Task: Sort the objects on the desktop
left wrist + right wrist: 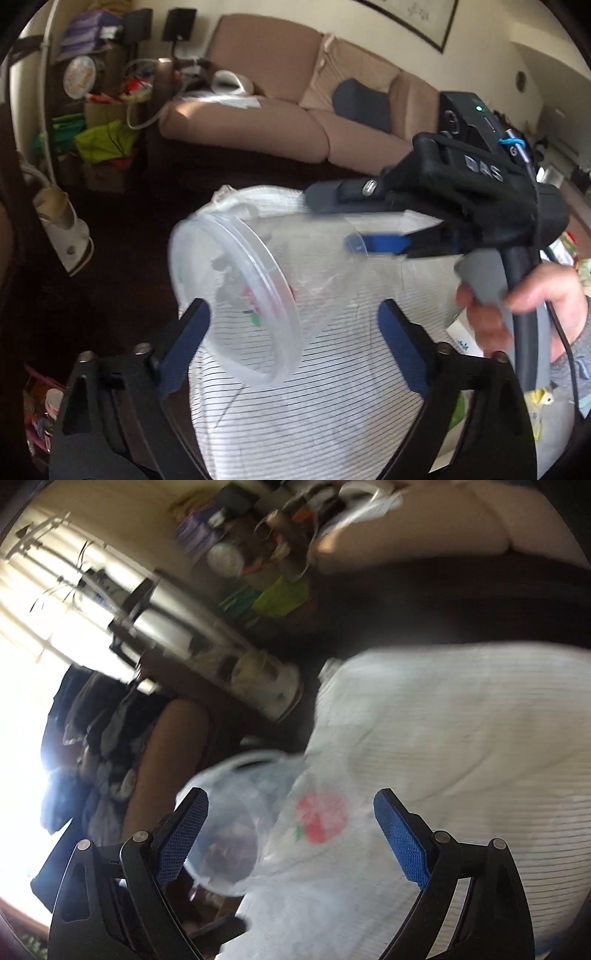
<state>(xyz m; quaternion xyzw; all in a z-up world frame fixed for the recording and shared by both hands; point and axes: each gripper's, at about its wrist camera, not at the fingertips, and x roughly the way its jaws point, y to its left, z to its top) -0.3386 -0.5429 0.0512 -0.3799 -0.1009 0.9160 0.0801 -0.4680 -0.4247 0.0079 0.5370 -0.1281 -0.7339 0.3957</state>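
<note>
A clear plastic cup (258, 295) with a red print lies on its side on a white striped cloth (332, 406), its wide rim turned toward the left wrist camera. My left gripper (295, 325) is open just short of it, the left pad near the rim. My right gripper (328, 221) reaches in from the right, jaws apart by the cup's base, held by a hand (517, 306). The right wrist view is blurred. There the cup (229, 834) lies ahead of my open right gripper (291, 812), rim near the left pad, on the cloth (461, 738). Neither gripper's pads press on the cup.
A tan sofa (295, 110) stands behind across dark floor (129, 240). Boxes, bags and green cloth (103, 147) pile up at the back left. Paper and packets (461, 332) lie at the cloth's right edge. A bright window (22, 701) fills the left of the right wrist view.
</note>
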